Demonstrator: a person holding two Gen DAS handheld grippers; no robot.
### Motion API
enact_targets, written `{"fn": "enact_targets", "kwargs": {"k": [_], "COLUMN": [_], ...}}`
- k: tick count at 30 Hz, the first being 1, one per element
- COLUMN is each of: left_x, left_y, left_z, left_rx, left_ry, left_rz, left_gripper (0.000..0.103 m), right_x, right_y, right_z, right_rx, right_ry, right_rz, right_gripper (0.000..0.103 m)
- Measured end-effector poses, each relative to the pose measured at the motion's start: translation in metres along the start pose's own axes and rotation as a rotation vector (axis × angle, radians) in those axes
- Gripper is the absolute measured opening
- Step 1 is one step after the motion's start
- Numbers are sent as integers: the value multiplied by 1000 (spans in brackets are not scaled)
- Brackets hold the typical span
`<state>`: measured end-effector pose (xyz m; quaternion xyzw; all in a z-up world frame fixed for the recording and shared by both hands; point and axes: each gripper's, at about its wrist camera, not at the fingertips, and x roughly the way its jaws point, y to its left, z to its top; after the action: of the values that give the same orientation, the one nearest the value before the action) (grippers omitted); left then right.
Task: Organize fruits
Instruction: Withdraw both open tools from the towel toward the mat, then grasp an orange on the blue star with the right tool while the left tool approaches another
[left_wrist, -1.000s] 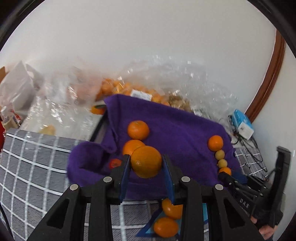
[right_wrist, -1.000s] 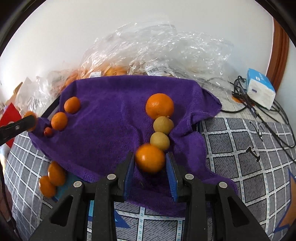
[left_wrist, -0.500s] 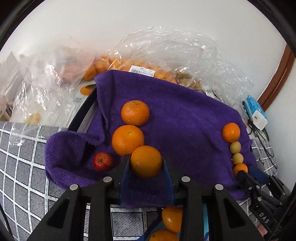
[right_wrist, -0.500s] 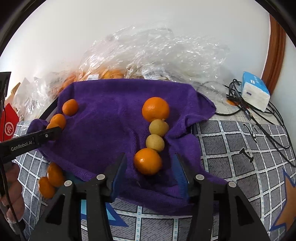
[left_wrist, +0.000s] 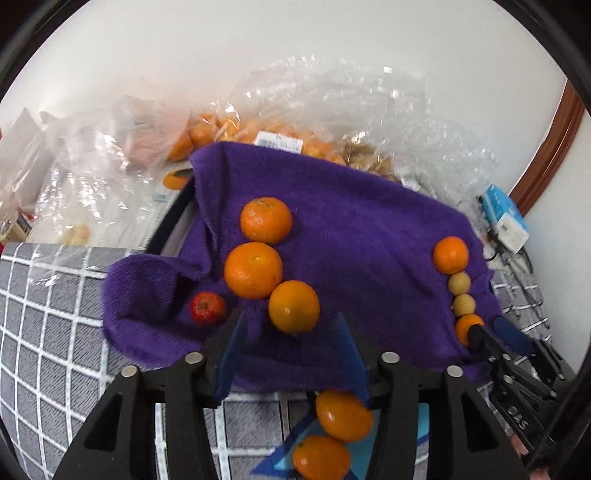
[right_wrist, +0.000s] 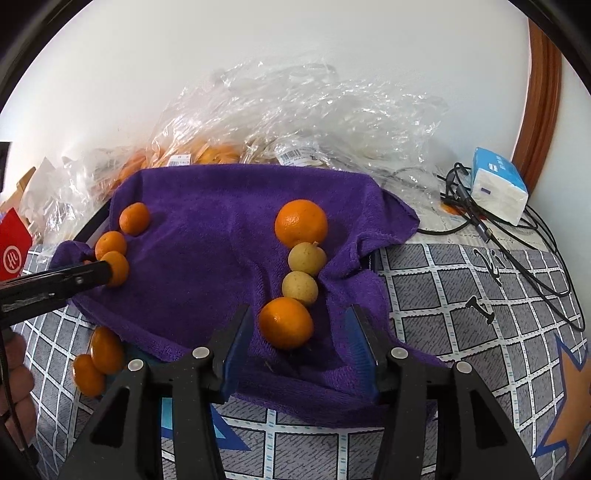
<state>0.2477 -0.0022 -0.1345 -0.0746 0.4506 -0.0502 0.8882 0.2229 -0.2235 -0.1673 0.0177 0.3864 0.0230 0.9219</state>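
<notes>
**Two rows of fruit on a purple towel**

White wall fills the upper part of both views, with crumpled clear bags (right_wrist: 295, 122) heaped along its foot; oranges show through the plastic.

Left wrist view, left to right: a grey checked cloth (left_wrist: 48, 295) covers the lower left. On it lies the towel (left_wrist: 351, 229), its left corner folded over. A small red fruit (left_wrist: 207, 307) sits at lower left of the towel. Beside it three oranges run in a slanting line: the far one (left_wrist: 266, 220), the middle one (left_wrist: 253, 270) and the near one (left_wrist: 294, 306), each touching the next. The left gripper (left_wrist: 291, 354) has the near orange between its blue pads, but gaps show on both sides; its jaws are opening. Below the gripper, two more oranges (left_wrist: 343, 415) lie off the towel, touching. At the right edge the right gripper (left_wrist: 491, 338) reaches in beside the second row.

Right wrist view, left to right: a hand (right_wrist: 14, 387) at lower left holds the left gripper's black finger. Right of centre a line runs down the frame: a big orange (right_wrist: 301, 222), two yellowish fruits (right_wrist: 307, 258), then a last orange (right_wrist: 286, 322). This last one rests on the towel between the right gripper's pads, which stand wide, clear of it. Cables (right_wrist: 480, 225) and a blue-white pack (right_wrist: 498, 184) lie at upper right.
</notes>
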Motion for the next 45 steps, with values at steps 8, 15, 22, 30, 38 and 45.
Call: {"fn": "enact_targets", "kwargs": {"k": [8,15,22,30,38,45], "left_x": [-56,-82,-85,-75,-70,-62], "left_y": [29,59,76,99,132,135], "left_z": [-21,-49,-75,-88,-97,-105], "left_rx": [-42,-58,-48,-17,-61,-57], "left_ry": [-119,-119,-105,-82,-97,-110], "left_rz": [22,36,26,53,6,-13], "left_gripper": [49,49,49,49,51,56], "right_x": [-11,-31,-46,-51,-34,-3], "right_y": [-1,6,37,78,110,133], "right_z": [1,-6,-29,-40,-25,-19], "right_rx": [-2,23,-19,-59,-95,-129], "right_ry": [-45,-37,0,18,64,135], "right_rz": [-9,-14,21,95,177,175], "right_gripper": [51,51,51,35,36,36]}}
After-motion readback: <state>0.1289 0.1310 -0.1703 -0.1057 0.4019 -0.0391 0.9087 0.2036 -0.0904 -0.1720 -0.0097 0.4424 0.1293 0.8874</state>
